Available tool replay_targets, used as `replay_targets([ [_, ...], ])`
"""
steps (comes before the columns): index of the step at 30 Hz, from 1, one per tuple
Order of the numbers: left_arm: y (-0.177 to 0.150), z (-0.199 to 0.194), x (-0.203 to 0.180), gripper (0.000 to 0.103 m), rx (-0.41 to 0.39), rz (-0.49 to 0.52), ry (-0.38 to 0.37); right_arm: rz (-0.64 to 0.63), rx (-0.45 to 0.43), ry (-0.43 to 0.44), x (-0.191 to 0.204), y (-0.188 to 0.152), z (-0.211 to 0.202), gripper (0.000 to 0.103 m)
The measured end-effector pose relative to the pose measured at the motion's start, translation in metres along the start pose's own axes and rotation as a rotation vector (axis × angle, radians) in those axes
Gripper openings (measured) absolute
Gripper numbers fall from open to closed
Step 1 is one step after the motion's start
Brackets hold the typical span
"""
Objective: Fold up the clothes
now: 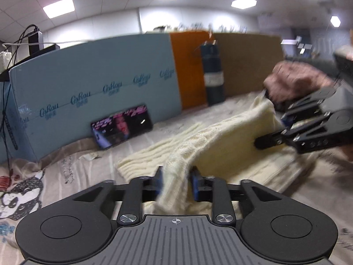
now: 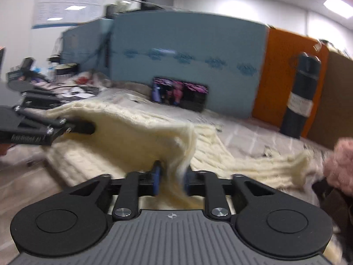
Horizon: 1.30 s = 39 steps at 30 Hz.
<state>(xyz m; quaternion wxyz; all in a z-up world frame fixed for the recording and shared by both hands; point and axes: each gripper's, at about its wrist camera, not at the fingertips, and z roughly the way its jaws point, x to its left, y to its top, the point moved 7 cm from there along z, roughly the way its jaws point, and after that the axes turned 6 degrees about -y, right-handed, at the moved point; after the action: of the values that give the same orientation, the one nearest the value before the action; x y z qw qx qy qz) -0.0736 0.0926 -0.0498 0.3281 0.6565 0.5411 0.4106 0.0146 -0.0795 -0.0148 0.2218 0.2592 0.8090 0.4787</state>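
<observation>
A cream knitted sweater [image 1: 198, 141] lies on a printed bedsheet [image 1: 66, 163], with one edge lifted off it. My left gripper [image 1: 176, 180] is shut on a bunched fold of the sweater's near edge. My right gripper [image 1: 271, 132] shows at the right of the left wrist view, clamped on the same lifted edge. In the right wrist view the sweater [image 2: 136, 132] stretches between both grippers. My right gripper [image 2: 171, 177] is shut on its edge. My left gripper [image 2: 72, 128] shows at the left, holding the raised fabric.
A phone [image 1: 122, 125] with a lit screen leans on a blue panel [image 1: 94, 72]. A dark bottle [image 1: 213, 75] stands by an orange panel [image 1: 187, 66]. A pink fuzzy garment [image 1: 295, 81] lies at the right. Desk clutter [image 2: 33, 70] sits at the far left.
</observation>
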Motion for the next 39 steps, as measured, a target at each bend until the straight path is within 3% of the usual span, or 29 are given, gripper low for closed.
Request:
replay_targets([
  [2,-0.003,0.007,0.005,0.077,0.028,0.001,0.071,0.062,-0.001,-0.024,-0.01,-0.002,-0.002,0.04],
  [4,-0.006,0.013,0.011,0.079,0.055,-0.011,0.1,0.129,-0.016,-0.058,-0.024,-0.002,-0.01,0.058],
  [7,-0.009,0.015,0.015,0.089,0.073,-0.03,0.122,0.224,-0.055,-0.097,-0.047,-0.006,-0.033,0.074],
  [14,0.004,-0.001,0.002,0.091,0.016,0.05,0.245,0.431,-0.059,-0.132,-0.111,-0.043,-0.084,0.082],
  [19,0.017,-0.017,-0.03,0.091,-0.048,0.073,0.138,0.468,-0.074,-0.045,-0.123,-0.058,-0.105,0.086],
  [24,0.01,-0.005,-0.047,0.091,-0.009,0.109,0.102,0.483,-0.138,-0.006,-0.129,-0.061,-0.124,0.092],
  [28,0.003,0.007,-0.045,0.091,0.026,0.103,0.118,0.417,-0.036,-0.09,-0.142,-0.07,-0.106,0.092],
  [33,-0.004,0.019,-0.04,0.093,0.077,0.09,0.14,0.493,0.044,-0.021,-0.157,-0.078,-0.079,0.089],
  [35,-0.004,0.022,-0.039,0.1,0.085,0.1,0.166,0.519,0.068,-0.001,-0.158,-0.079,-0.071,0.082],
  [37,-0.003,0.026,-0.039,0.101,0.091,0.105,0.176,0.525,0.076,0.023,-0.155,-0.078,-0.067,0.062],
  [39,-0.003,0.028,-0.039,0.101,0.092,0.104,0.177,0.515,0.061,0.029,-0.15,-0.074,-0.067,0.048],
])
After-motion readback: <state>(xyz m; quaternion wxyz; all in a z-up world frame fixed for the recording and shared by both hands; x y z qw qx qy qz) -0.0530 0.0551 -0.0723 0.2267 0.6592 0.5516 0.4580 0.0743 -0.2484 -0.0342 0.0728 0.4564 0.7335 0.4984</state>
